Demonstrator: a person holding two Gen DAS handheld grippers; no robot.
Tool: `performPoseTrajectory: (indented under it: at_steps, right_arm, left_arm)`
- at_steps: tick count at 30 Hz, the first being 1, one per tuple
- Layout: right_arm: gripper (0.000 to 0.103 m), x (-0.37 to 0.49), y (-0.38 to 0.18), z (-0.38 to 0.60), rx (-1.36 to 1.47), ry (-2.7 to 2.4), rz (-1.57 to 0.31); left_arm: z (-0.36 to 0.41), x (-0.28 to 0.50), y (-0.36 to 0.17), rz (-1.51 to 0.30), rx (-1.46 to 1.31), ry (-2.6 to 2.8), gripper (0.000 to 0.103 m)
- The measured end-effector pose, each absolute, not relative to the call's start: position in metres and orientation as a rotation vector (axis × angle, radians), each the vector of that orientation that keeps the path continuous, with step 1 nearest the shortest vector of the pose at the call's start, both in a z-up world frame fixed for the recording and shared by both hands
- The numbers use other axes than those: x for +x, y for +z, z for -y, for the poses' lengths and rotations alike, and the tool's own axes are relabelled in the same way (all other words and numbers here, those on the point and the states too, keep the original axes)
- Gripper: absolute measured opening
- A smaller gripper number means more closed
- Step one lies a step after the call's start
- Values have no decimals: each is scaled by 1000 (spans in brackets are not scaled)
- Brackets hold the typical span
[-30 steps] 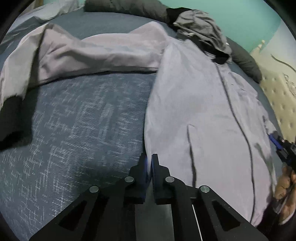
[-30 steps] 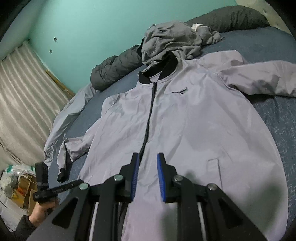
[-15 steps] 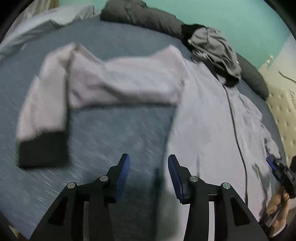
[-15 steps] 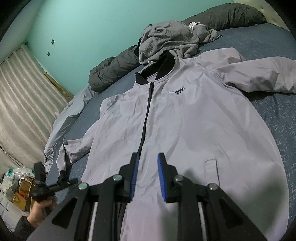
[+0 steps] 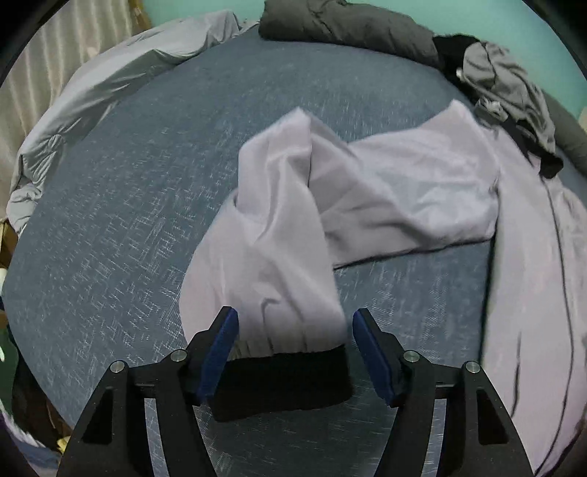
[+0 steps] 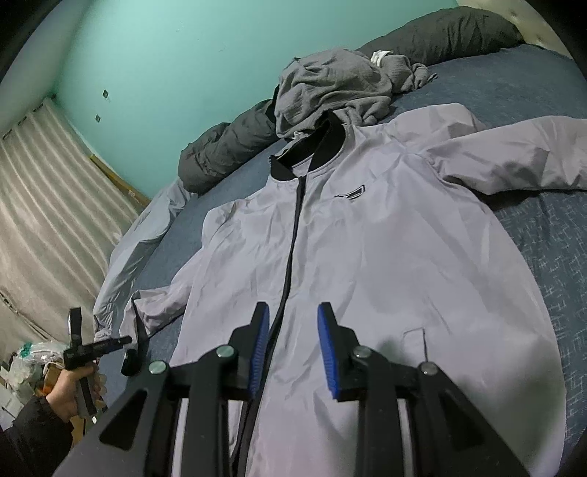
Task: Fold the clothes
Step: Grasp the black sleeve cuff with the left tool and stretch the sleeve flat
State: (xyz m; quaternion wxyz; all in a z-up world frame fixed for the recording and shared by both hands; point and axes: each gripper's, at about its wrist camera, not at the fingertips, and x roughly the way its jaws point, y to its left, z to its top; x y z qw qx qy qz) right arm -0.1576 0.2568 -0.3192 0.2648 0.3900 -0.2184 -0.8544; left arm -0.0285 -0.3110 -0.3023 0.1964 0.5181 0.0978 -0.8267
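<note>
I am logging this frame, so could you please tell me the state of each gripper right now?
Left gripper: open, holding nothing, its fingers either side of the jacket's black sleeve cuff.
Right gripper: open, empty, over the jacket front.

We were in a bedroom at home: a big bed [image 6: 543, 235] with dark pillows [image 6: 451, 33], a green wall [image 6: 165, 62], and a long curtain [image 6: 47, 212].

Two wrist fisheye views over one bed, each looking forward along its own tongs.
The left wrist view sits low and close above the jacket's sleeve [image 5: 279, 235], facing the bed [image 5: 121, 205]. The right wrist view looks up the jacket [image 6: 367, 257] from its hem toward the green wall [image 6: 176, 66]. Both views show the jacket, bed and grey clothes pile [image 6: 330, 88].
</note>
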Motion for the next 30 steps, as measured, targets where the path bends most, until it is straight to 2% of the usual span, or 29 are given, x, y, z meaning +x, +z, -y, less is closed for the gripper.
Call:
performPoseTrajectory:
  at_steps: [2,4,5,7,8,16,21,27,30]
  right_arm:
    - [27,-158,-319,-258,1056,-2311,597]
    - [27,-159,-319,-259,1057,-2312,604]
    - [27,-159,-320,-260,1058,-2313,607]
    - [27,-160,-320,-261,1060,-2315,614]
    - [27,-160,-320,-261,1062,-2313,615]
    - [27,-161,-323,-260,1070,-2307,611]
    - [27,-161,-325,-259,1080,-2306,602]
    - [27,-163,-328,-255,1093,-2312,585]
    - [27,-164,-330,-253,1103,-2319,571]
  left_arm:
    - [310,-28,-307,-246,1469,-2316,66]
    - [308,-30,-311,-219,1503,-2324,49]
    - [307,-30,-312,-211,1512,-2326,46]
    - [307,-29,-311,-199,1516,-2334,23]
    - [309,-28,-306,-195,1506,-2342,20]
    - [361,-1,-249,-253,1345,-2333,15]
    - [409,8,-229,-399,1286,-2285,13]
    - [457,13,-232,-486,1292,-2198,13]
    - [480,6,-246,-572,1319,-2134,20]
